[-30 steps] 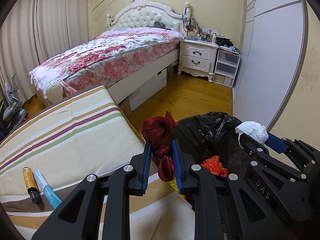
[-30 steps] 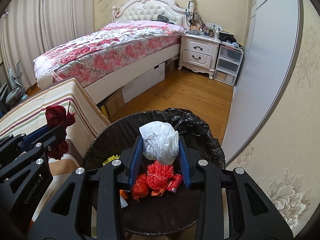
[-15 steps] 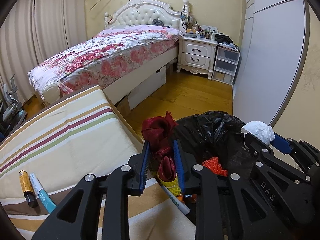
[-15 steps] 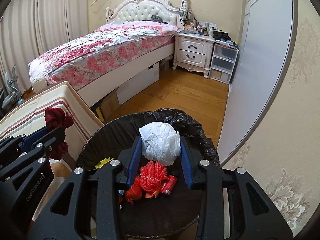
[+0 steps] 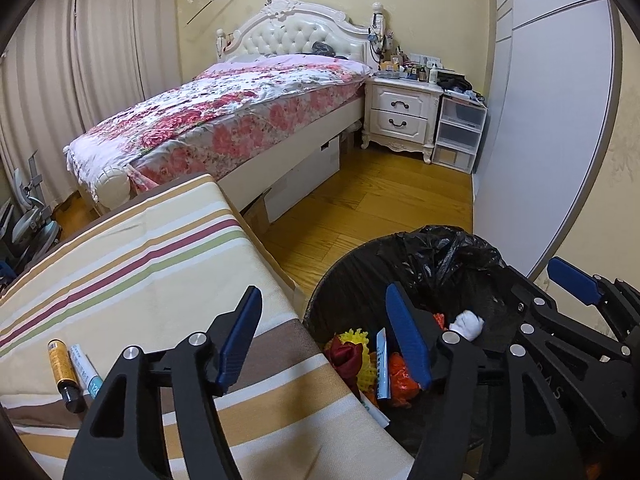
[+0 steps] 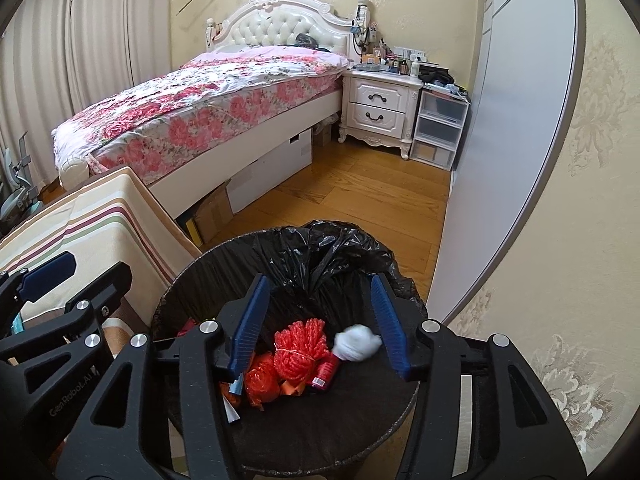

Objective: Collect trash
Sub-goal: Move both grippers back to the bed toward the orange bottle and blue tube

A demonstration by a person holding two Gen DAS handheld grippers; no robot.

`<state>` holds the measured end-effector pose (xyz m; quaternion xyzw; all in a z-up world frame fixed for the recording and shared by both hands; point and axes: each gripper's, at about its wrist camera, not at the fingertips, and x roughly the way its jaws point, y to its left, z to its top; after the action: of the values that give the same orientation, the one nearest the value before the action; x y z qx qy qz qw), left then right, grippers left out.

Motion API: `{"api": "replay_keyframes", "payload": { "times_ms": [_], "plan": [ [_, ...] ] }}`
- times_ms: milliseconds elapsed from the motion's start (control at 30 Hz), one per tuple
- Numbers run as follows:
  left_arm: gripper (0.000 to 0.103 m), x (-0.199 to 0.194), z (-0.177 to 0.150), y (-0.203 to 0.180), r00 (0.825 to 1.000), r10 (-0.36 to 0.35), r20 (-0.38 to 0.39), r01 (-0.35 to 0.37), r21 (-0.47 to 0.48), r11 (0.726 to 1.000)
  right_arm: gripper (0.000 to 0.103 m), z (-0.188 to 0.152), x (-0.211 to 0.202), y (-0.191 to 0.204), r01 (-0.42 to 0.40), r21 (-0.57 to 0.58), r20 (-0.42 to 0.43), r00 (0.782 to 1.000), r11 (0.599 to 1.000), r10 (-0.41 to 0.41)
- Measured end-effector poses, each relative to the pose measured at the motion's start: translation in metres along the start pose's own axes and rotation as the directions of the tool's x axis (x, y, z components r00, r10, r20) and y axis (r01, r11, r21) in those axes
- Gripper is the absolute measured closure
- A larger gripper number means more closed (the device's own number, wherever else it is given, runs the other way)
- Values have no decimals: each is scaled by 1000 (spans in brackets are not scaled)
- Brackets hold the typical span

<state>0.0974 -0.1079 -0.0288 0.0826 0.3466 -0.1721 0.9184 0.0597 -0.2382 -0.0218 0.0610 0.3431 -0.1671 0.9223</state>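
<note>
Blue-padded jaws of the right gripper [image 6: 320, 316] are spreading apart with nothing pressed between them; a white crumpled wad [image 6: 357, 345] sits blurred just below and between them, inside the black-lined trash bin [image 6: 320, 248], beside a red mesh bundle [image 6: 300, 346]. The left gripper [image 5: 322, 336] is also opening and holds nothing, straddling the bin's rim and the striped cushion [image 5: 132, 276]; a dark red cloth [image 5: 345, 356] lies in the bin beneath it. Beyond stands a floral bed [image 5: 224, 120].
</note>
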Motion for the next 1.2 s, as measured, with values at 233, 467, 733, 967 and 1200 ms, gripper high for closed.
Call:
{"api": "replay_keyframes", "payload": {
  "times_ms": [233, 467, 733, 967, 1200],
  "plan": [
    [35, -14, -4, 16, 999, 33, 8, -33, -31, 999, 44, -2, -10, 4, -5, -12, 10, 1000, 1000, 5],
    [34, -31, -15, 38, 998, 70, 6, -69, -70, 995, 43, -6, -22, 18, -38, -38, 7, 999, 999, 38],
    [34, -58, -31, 68, 992, 129, 6, -127, -131, 983, 43, -12, -39, 51, -114, -86, 8, 993, 990, 116],
    [34, -72, -51, 111, 978, 205, -30, -206, -208, 956, 43, -22, -50, 90, -196, -156, -12, 980, 968, 196],
    [34, -74, -66, 156, 962, 258, -83, -271, -292, 917, 43, -30, -55, 125, -262, -214, -39, 965, 941, 260]
  ]
}}
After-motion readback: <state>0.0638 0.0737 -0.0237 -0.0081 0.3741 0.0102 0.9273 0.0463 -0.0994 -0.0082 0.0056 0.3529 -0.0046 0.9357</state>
